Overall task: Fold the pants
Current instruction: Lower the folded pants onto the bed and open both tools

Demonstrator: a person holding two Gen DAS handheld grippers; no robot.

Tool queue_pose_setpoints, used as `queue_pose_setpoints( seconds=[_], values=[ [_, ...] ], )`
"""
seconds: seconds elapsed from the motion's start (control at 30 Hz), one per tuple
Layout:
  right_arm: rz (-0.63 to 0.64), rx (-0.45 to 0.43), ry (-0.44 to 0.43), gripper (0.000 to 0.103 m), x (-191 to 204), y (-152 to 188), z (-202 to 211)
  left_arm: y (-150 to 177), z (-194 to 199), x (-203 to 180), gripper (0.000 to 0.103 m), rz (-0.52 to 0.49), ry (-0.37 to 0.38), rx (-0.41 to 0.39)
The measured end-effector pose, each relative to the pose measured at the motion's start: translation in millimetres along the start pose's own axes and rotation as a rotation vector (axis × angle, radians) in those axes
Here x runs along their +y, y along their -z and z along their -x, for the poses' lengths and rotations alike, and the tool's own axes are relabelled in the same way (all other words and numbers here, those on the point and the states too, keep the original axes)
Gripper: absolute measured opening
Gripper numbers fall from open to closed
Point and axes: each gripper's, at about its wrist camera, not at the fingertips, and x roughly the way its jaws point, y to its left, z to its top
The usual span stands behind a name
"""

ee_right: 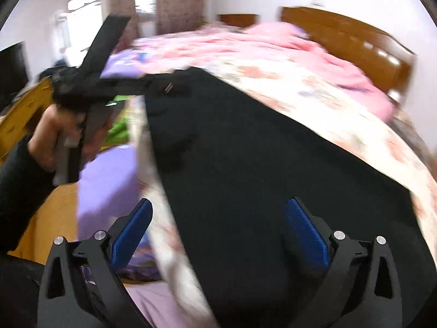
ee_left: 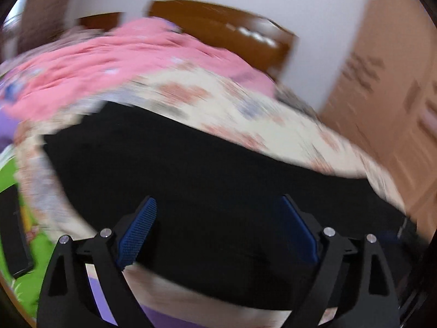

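Black pants (ee_left: 207,180) lie spread flat on a floral bedsheet (ee_left: 245,109); they also show in the right wrist view (ee_right: 259,164). My left gripper (ee_left: 218,218) is open and empty, its blue pads (ee_left: 136,232) just above the pants' near edge. My right gripper (ee_right: 218,221) is open and empty over the pants' near end. The left gripper (ee_right: 169,86), held in a hand (ee_right: 54,131), also shows in the right wrist view at the pants' far left end. Both views are motion-blurred.
A pink quilt (ee_left: 123,63) is bunched at the back of the bed by a brown wooden headboard (ee_left: 224,32). A cardboard box (ee_left: 390,87) stands at the right. A purple sheet (ee_right: 109,180) and the bed's edge lie to the left.
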Motion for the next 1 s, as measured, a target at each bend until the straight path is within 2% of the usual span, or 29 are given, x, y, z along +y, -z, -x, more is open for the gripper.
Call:
queue_pose_setpoints(
  seconds=[0.07, 0.1, 0.13, 0.2, 0.23, 0.27, 0.33, 0.37, 0.4, 0.43, 0.5, 0.57, 0.67, 0.73, 0.77, 0.83, 0.87, 0.9, 0.97, 1.0],
  values=[
    [-0.041, 0.041, 0.087, 0.096, -20, 16, 8, 13, -21, -26, 0.091, -0.086, -0.012, 0.062],
    [-0.079, 0.092, 0.125, 0.096, -36, 31, 10, 19, -33, -35, 0.092, -0.12, -0.037, 0.097],
    [-0.108, 0.13, 0.14, 0.096, -46, 42, 8, 27, -45, -46, 0.094, -0.176, -0.102, 0.124],
    [-0.213, 0.224, 0.147, 0.098, -75, 76, 6, 34, -56, -57, 0.099, -0.263, -0.176, 0.113],
    [-0.258, 0.174, 0.098, 0.098, -84, 87, 18, 33, -57, -56, 0.099, -0.24, -0.177, 0.121],
    [-0.275, 0.165, 0.075, 0.098, -89, 95, 27, 27, -58, -54, 0.099, -0.204, -0.171, 0.145],
    [-0.274, 0.182, 0.116, 0.098, -94, 109, 48, 17, -56, -59, 0.096, -0.199, -0.221, 0.172],
    [-0.277, 0.181, 0.14, 0.098, -98, 112, 56, 9, -48, -69, 0.096, -0.215, -0.225, 0.142],
    [-0.291, 0.172, 0.187, 0.098, -107, 116, 66, 5, -41, -79, 0.097, -0.232, -0.18, 0.117],
    [-0.311, 0.156, 0.223, 0.098, -118, 119, 76, -2, -33, -101, 0.097, -0.262, -0.083, 0.094],
    [-0.381, 0.119, 0.295, 0.098, -150, 120, 92, -11, -33, -137, 0.1, -0.325, 0.029, 0.087],
    [-0.445, 0.102, 0.369, 0.098, -184, 116, 97, -13, -40, -180, 0.101, -0.41, 0.095, 0.093],
    [-0.475, 0.131, 0.398, 0.098, -218, 107, 88, -8, -79, -249, 0.101, -0.538, 0.122, 0.15],
    [-0.438, 0.175, 0.417, 0.098, -230, 98, 72, -1, -109, -278, 0.101, -0.579, 0.107, 0.205],
    [-0.428, 0.194, 0.432, 0.098, -236, 99, 66, 4, -118, -285, 0.101, -0.589, 0.098, 0.218],
    [-0.435, 0.293, 0.465, 0.098, -250, 115, 51, 15, -140, -295, 0.101, -0.61, 0.056, 0.228],
    [-0.455, 0.274, 0.426, 0.098, -252, 125, 52, 19, -150, -296, 0.102, -0.612, 0.041, 0.236],
    [-0.492, 0.244, 0.375, 0.099, -256, 137, 59, 19, -152, -292, 0.102, -0.581, 0.068, 0.219],
    [-0.469, 0.245, 0.352, 0.098, -250, 152, 71, 16, -157, -283, 0.102, -0.518, 0.107, 0.239],
    [-0.458, 0.249, 0.347, 0.098, -247, 160, 79, 13, -157, -280, 0.102, -0.512, 0.097, 0.235]
  ],
)
